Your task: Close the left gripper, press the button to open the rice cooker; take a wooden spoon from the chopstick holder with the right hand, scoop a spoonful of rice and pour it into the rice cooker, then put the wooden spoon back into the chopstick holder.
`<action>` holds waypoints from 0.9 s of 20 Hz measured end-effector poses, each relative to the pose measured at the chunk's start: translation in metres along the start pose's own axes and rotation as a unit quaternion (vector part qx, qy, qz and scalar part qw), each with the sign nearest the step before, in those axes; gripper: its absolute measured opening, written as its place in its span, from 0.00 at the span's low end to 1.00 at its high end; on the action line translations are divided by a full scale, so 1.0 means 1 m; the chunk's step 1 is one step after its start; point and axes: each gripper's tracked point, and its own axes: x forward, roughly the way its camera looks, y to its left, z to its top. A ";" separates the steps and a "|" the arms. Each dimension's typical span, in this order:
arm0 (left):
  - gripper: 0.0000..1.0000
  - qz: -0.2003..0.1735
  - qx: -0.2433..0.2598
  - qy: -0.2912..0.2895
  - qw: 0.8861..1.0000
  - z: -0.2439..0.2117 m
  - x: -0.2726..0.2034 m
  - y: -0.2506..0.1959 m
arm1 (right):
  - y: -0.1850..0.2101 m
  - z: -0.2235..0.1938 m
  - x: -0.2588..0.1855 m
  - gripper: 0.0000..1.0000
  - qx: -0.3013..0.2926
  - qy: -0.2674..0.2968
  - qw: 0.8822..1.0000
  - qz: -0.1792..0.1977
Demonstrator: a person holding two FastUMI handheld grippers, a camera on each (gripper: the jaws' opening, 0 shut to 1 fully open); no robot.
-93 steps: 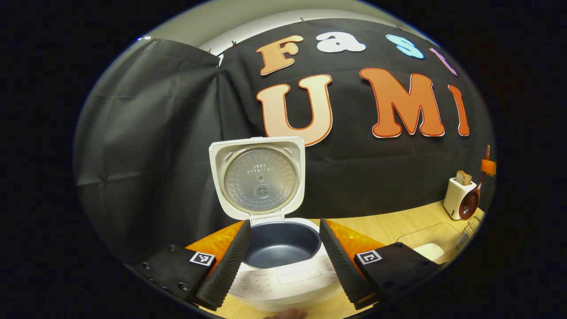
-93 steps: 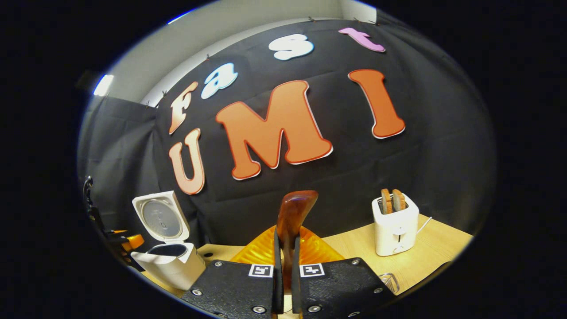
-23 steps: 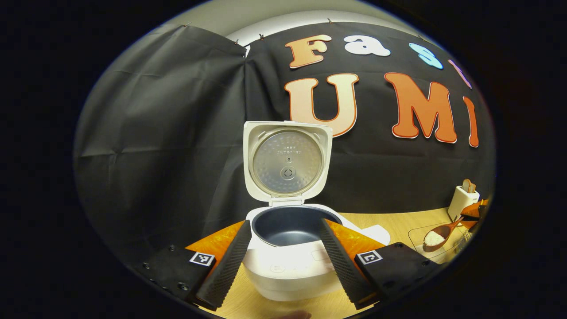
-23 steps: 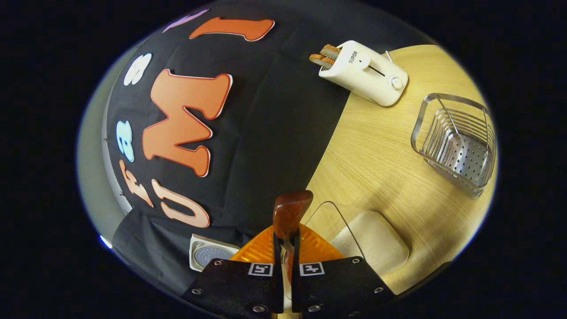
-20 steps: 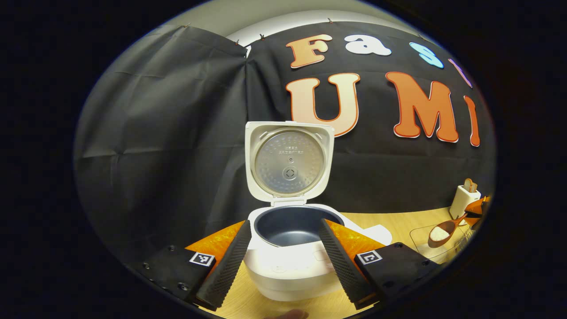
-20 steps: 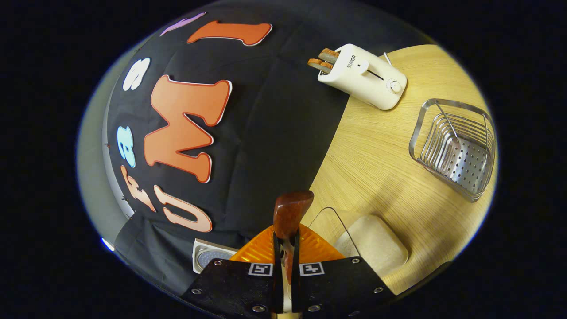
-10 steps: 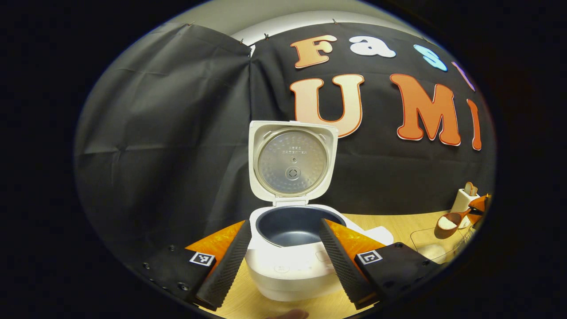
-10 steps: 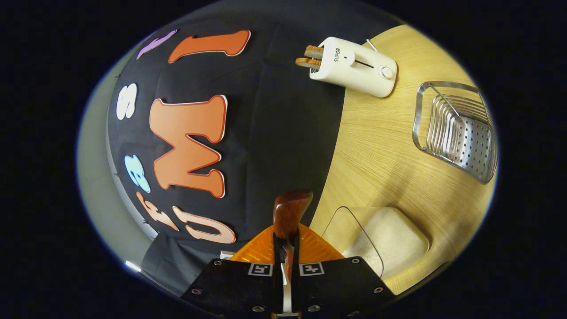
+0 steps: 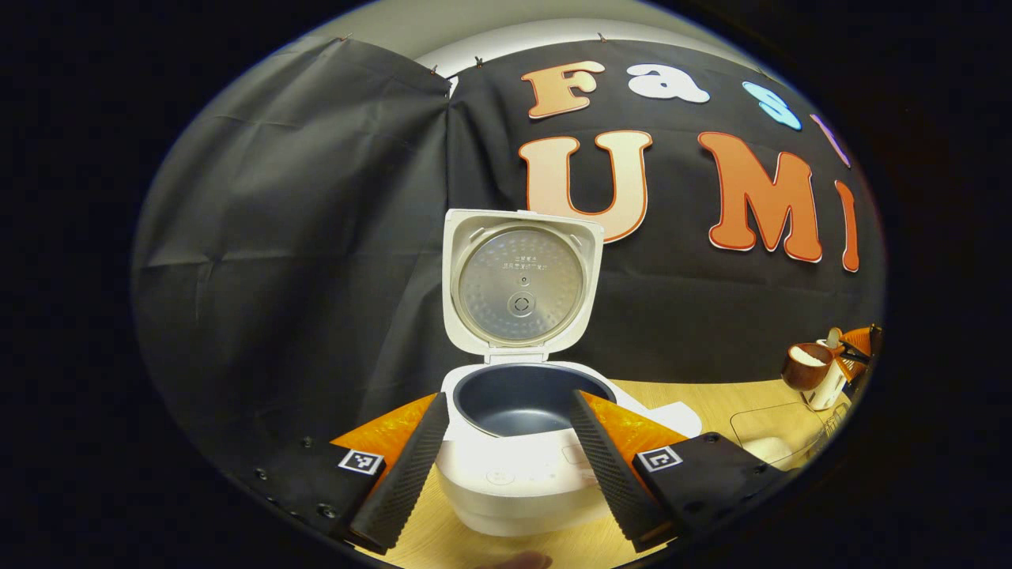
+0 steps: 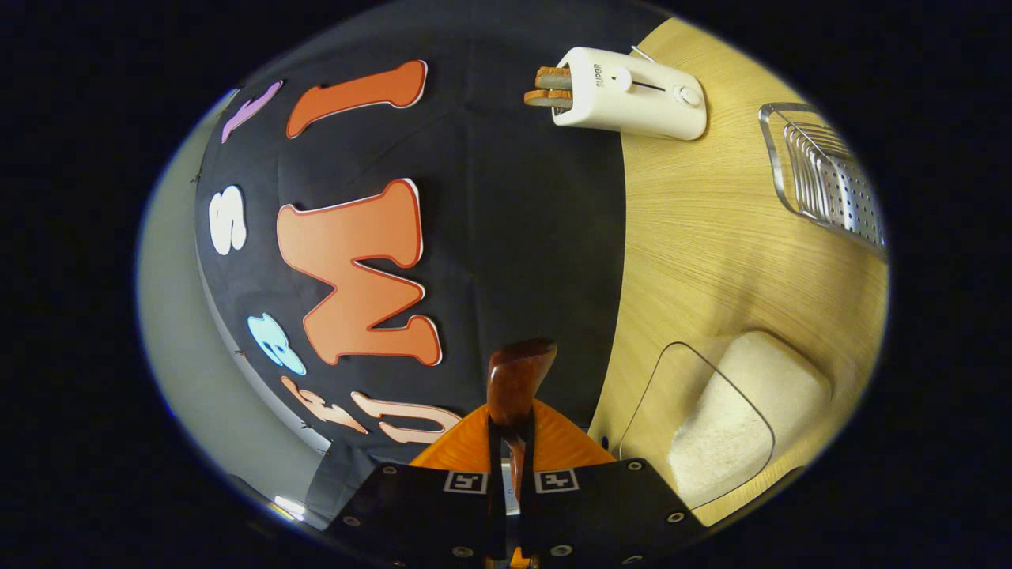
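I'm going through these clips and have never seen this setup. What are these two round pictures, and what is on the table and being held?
There is no robot: a person holds a two-finger gripper in each hand, and a fisheye camera rides on each.

In the left gripper view, the left gripper has its jaws open before the rice cooker, whose lid stands open. Far right, the wooden spoon carries rice.

The right gripper view is tilted sideways. The right gripper is shut on the spoon's handle. On the wooden table are a toaster, a wire chopstick holder and a clear container of rice.
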 end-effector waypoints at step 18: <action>0.98 0.008 -0.009 -0.009 1.000 0.003 -0.002 0.025 | 0.062 -0.133 0.099 0.07 -0.042 0.087 0.995 0.026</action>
